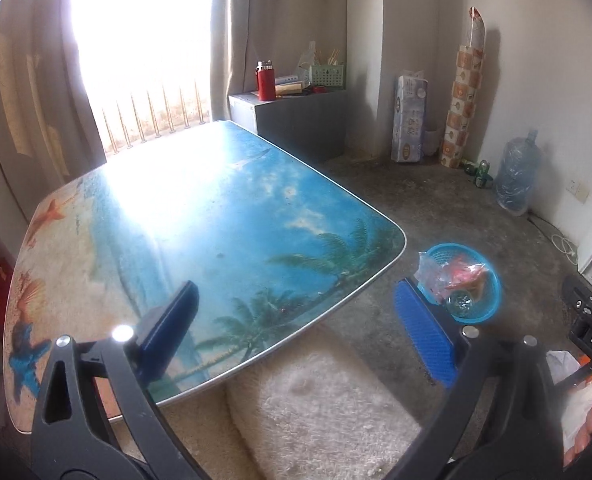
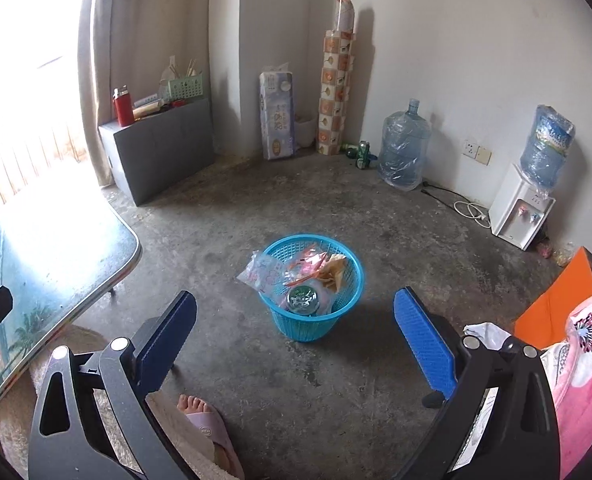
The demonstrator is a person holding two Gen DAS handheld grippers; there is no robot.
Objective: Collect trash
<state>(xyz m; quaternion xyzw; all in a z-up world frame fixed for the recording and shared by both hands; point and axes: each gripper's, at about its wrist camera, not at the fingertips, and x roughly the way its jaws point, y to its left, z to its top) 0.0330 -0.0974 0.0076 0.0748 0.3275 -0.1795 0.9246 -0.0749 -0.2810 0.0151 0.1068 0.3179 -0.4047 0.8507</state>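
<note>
A bare concrete floor (image 2: 336, 208) fills most of the room, with pale walls at the far side. At the left stands the surface (image 1: 216, 208), a low tabletop printed with a beach scene of sea, palms and starfish; nothing lies on the part in view, and window glare washes out its far half. A cream shaggy rug (image 1: 316, 412) lies under its near edge. Against the far wall sit a grey box (image 2: 164, 148) carrying a red flask (image 2: 123, 108), a tall pack of paper rolls (image 2: 277, 116), a large clear water jug (image 2: 403, 148) and a white water dispenser (image 2: 520, 212) at the far right. The blue basket (image 2: 316, 312) stands on the floor, to the right of the surface and well apart from it, and holds the trash (image 2: 296, 276): crumpled clear and pink wrappers and a round clear lid. The left gripper (image 1: 296, 332) hovers above the near right corner of the surface, its jaws wide with nothing between them. The right gripper (image 2: 296, 344) points down at the basket from the near side, its jaws likewise wide and empty. A sandalled foot (image 2: 200, 420) shows at the near edge.
</note>
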